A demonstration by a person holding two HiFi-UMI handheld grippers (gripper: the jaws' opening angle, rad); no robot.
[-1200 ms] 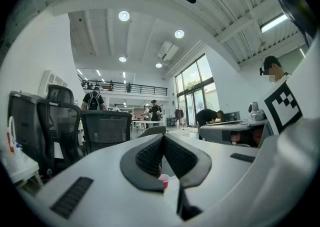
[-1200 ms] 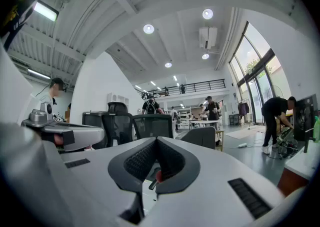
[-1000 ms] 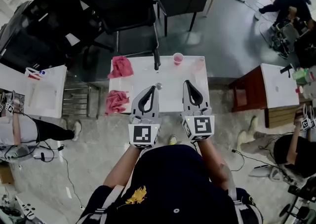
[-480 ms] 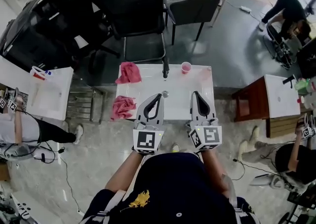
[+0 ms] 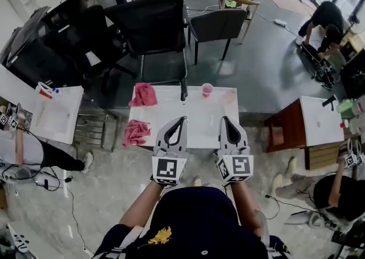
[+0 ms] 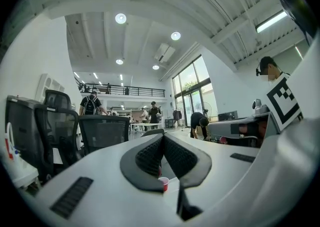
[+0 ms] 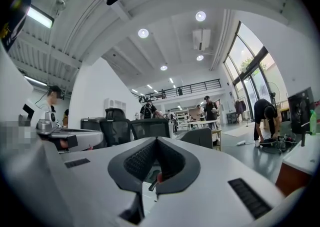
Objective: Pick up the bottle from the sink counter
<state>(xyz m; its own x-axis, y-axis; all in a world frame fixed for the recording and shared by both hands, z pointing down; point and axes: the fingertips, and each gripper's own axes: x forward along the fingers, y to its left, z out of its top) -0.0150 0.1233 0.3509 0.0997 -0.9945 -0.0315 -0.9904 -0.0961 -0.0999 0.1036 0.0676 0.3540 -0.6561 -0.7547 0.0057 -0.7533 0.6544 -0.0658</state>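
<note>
A white sink counter [image 5: 199, 116] stands in front of me, with a dark faucet [image 5: 183, 89] at its far edge. Next to the faucet is a small pink cup-like container [image 5: 207, 89], also seen low between the jaws in the left gripper view [image 6: 163, 183]. I make out no other bottle. My left gripper [image 5: 182, 120] and right gripper [image 5: 224, 120] hover side by side over the counter's near half. Both are shut and hold nothing. In the gripper views, the left gripper [image 6: 163, 137] and right gripper [image 7: 156, 140] show their pads meeting at the tips.
Two pink cloths lie at the counter's left, one at the back corner [image 5: 143, 94] and one at the front edge [image 5: 136, 132]. Black office chairs [image 5: 149, 27] stand behind the counter. A white side table [image 5: 54, 112] is left, a brown cabinet [image 5: 285, 121] right. People sit and crouch around.
The head view has shifted, so the counter sits a little differently in frame. Both grippers stay shut and side by side over the counter's near part.
</note>
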